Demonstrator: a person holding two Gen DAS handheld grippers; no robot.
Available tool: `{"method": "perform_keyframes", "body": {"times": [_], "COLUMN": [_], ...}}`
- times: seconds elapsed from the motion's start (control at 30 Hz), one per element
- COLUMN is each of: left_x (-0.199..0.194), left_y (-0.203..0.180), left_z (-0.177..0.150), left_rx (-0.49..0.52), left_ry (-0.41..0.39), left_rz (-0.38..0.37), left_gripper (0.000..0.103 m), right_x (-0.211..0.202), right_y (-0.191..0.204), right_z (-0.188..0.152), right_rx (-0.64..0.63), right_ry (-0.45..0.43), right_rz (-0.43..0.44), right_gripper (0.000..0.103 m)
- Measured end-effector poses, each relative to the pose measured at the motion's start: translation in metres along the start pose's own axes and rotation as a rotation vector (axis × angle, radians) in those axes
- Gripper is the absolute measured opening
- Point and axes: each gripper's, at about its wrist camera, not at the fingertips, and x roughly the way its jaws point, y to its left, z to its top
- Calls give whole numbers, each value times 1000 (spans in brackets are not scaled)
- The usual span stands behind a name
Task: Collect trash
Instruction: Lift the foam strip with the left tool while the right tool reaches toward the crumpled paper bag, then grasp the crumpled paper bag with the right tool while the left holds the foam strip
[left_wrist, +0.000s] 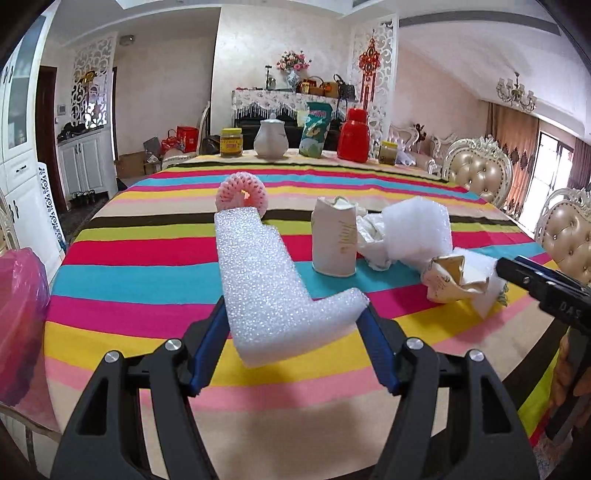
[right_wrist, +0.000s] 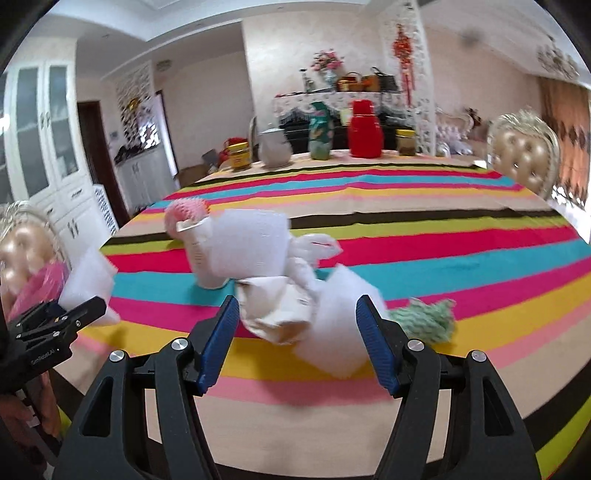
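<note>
My left gripper (left_wrist: 293, 314) is shut on an L-shaped white foam piece (left_wrist: 262, 280) and holds it above the striped tablecloth (left_wrist: 147, 266). It also shows at the left of the right wrist view (right_wrist: 88, 284). My right gripper (right_wrist: 297, 319) is open, its jaws on either side of a crumpled paper carton (right_wrist: 277, 310) and a white foam sheet (right_wrist: 332, 332). On the table lie a pink foam fruit net (left_wrist: 242, 192), an upright cream carton (left_wrist: 334, 240), crumpled tissue (left_wrist: 373, 236), a white foam roll (left_wrist: 417, 229) and a green net (right_wrist: 424, 317).
A pink plastic bag (left_wrist: 18, 325) hangs at the table's left edge. A yellow jar (left_wrist: 231, 141), white teapot (left_wrist: 270, 139), green pouch (left_wrist: 314, 129), red flask (left_wrist: 354, 136) and another jar (left_wrist: 388, 152) line the far edge. Padded chairs (left_wrist: 476, 173) stand on the right.
</note>
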Motion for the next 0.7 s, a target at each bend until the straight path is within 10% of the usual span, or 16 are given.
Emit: {"method": "perform_keyframes", "body": {"times": [0.7], "left_x": [4], "left_y": [-13], "left_z": [0], "left_rx": [35], "left_ry": [7], "left_rz": [-13], "left_gripper": [66], "right_x": [71], "right_y": [33], "right_z": [2], "right_rx": [-194], "right_ry": [166], "right_rz": [-87], "right_gripper": [56]}}
